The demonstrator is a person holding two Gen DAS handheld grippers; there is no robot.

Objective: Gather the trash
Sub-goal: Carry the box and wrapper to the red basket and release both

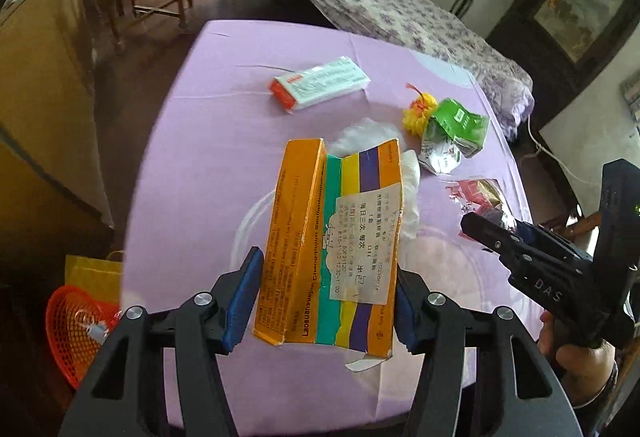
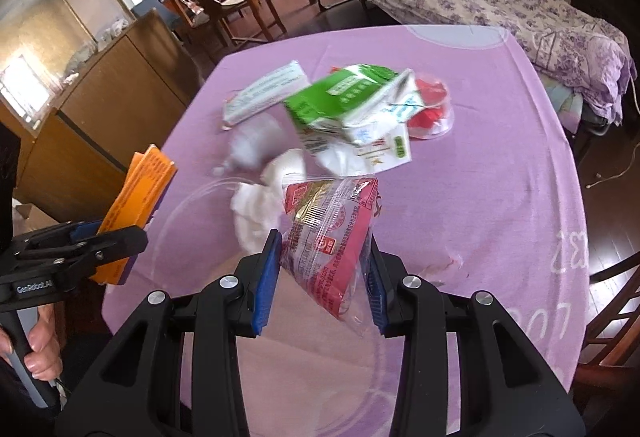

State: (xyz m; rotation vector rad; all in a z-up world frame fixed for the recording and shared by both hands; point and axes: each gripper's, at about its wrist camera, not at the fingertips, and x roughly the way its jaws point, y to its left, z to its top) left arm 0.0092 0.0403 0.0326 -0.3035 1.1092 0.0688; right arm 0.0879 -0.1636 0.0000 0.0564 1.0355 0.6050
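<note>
My left gripper (image 1: 326, 297) is shut on an orange striped medicine box (image 1: 336, 241) and holds it above the purple-clothed table (image 1: 208, 141). The box also shows in the right wrist view (image 2: 136, 193). My right gripper (image 2: 322, 277) is shut on a red and clear plastic wrapper (image 2: 328, 237), held above the table; it shows in the left wrist view (image 1: 476, 217). On the table lie a crushed green and white carton (image 2: 352, 113), white crumpled tissue (image 2: 260, 205), a white and orange packet (image 1: 320, 83) and a yellow flower-like scrap (image 1: 420, 113).
An orange mesh basket (image 1: 76, 329) and a yellow bag (image 1: 94, 273) sit on the floor left of the table. A clear plastic lid (image 2: 434, 109) holds red scraps. A bed (image 2: 520, 5) stands behind the table, a wooden cabinet (image 2: 100, 109) on the left.
</note>
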